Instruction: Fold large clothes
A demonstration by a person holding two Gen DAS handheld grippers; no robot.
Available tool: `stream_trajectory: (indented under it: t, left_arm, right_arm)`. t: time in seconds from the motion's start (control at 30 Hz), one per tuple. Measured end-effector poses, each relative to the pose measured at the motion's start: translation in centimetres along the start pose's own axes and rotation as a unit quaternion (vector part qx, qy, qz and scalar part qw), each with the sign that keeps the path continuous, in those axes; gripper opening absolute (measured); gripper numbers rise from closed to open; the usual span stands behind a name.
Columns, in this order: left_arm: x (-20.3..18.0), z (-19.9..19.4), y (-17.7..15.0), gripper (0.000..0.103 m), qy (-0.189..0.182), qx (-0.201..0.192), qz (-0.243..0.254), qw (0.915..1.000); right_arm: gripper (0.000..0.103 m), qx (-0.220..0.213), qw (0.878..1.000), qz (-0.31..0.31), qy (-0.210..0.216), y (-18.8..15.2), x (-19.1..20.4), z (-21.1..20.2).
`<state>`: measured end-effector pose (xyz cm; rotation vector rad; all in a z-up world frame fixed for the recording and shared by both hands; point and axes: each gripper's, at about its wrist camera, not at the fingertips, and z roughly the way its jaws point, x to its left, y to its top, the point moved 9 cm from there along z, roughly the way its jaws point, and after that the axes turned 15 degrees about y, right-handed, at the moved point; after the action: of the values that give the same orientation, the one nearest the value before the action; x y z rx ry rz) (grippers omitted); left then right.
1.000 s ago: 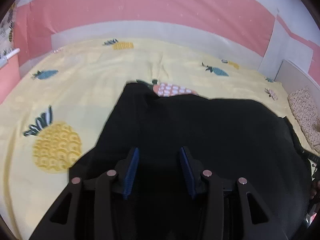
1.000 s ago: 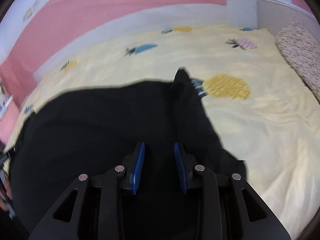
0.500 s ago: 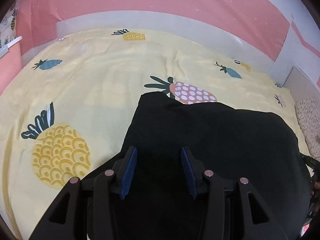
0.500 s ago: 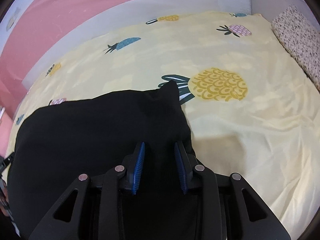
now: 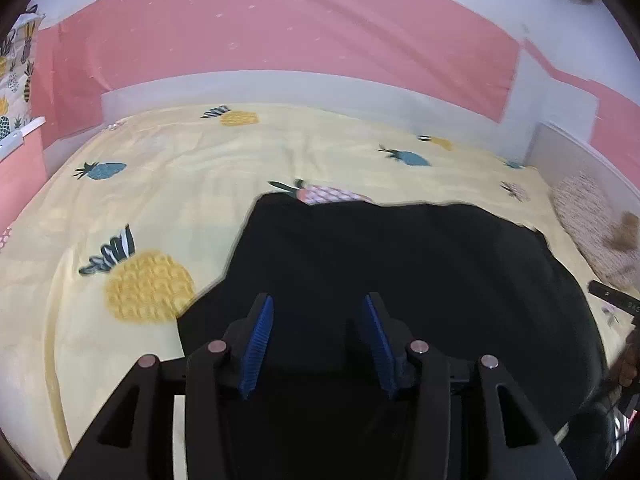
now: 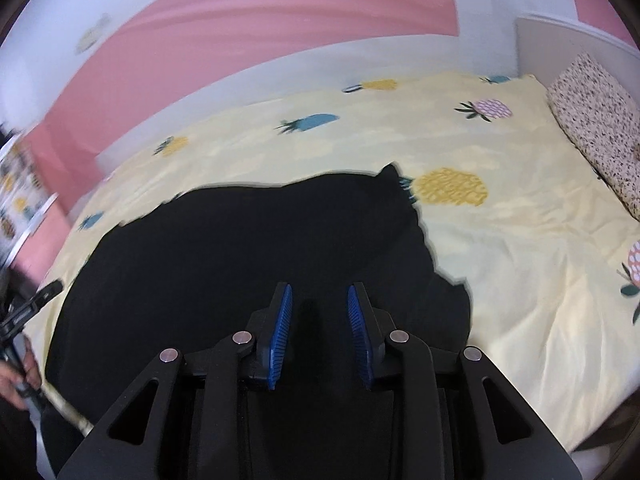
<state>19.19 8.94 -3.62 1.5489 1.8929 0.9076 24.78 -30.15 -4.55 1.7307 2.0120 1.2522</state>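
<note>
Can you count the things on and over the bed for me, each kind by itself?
Black cloth garment: 1
Speckled pillow: 1
Yellow pineapple-print bedsheet: 1
Black two-finger grippers with blue pads, left gripper and right gripper: 2
Total: 5

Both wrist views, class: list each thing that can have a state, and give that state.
Black garment: spread flat on the bedsheet, edges uneven.
Left gripper: jaws opening, over the garment, pads apart.
Right gripper: jaws apart, grip unclear.
Bedsheet: laid out, lightly wrinkled.
</note>
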Motion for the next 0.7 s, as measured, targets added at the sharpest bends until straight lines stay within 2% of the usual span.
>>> stream_trajectory:
  t: [0.13, 0.2, 0.33, 0.4, 0.57, 0.7]
  left_arm:
    - [0.1, -0.8, -3.9, 0.051, 0.007, 0.015, 0.009, 0.9998]
    - [0.6, 0.0, -5.8, 0.051, 0.01, 0.035, 0.004, 0.9993]
    - [0.9, -1.3, -6.5, 0.051, 0.018, 0.029, 0.002, 0.9994]
    - [1.1, -2.3, -6.5, 0.051, 0.011, 0.03, -0.009, 0.9994]
    - [2.1, -3.7, -7.6, 0.051, 0.024, 0.026, -0.015, 0.9993]
    - [2.8, -3.6, -8.9, 0.051, 0.029, 0.038, -0.018, 0.9987]
  right_arm:
    - [0.035, 0.016, 1.0, -0.014, -0.013, -4.0, 1.0, -0.3]
    - [0.044, 0.026, 0.999, -0.005, -0.022, -5.8, -0.2, 0.2]
    - [0.045, 0.017, 0.999, 0.009, -0.03, -5.7, -0.8, -0.9]
    - [0.045, 0.012, 0.999, 0.011, -0.031, -5.4, -0.6, -1.7]
    - [0.045, -0.008, 0.999, -0.004, -0.037, -5.6, 0.3, -3.4]
    - [0.045, 0.022, 0.999, 0.017, -0.046, -7.3, -1.6, -2.0]
